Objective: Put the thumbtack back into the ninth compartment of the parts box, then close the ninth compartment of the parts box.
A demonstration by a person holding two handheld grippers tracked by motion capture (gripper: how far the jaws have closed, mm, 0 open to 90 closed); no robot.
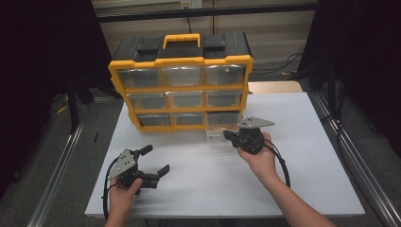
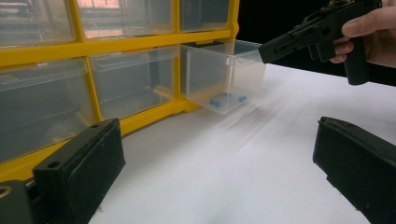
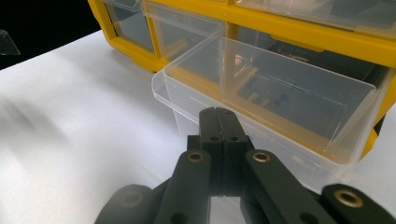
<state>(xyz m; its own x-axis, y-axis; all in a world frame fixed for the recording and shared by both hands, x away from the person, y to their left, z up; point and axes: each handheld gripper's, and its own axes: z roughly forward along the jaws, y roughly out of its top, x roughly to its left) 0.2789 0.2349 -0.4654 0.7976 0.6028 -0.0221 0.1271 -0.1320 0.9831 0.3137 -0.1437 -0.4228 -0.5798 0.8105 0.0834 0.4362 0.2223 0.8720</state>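
Observation:
A yellow and black organizer (image 1: pixel 182 60) with clear drawers stands at the back of the white table (image 1: pixel 198 189). Its bottom right drawer (image 1: pixel 216 137) is pulled partway out. In the left gripper view this drawer (image 2: pixel 224 70) holds a few small blue pieces (image 2: pixel 227 99). My right gripper (image 1: pixel 228 136) is shut, with nothing between its jaws. Its tip (image 3: pixel 218 122) rests against the drawer's front wall (image 3: pixel 187 100), just under the rim. My left gripper (image 1: pixel 156 160) hangs near the table's front left, open wide, its pads (image 2: pixel 79 172) far apart and empty.
The other drawers (image 1: pixel 182 75) of the organizer are pushed in. A carry handle (image 1: pixel 181 39) sits on top. Metal rails (image 1: pixel 61 156) run along both sides of the table. Bare white table surface (image 2: pixel 243 168) lies between the left gripper and the organizer.

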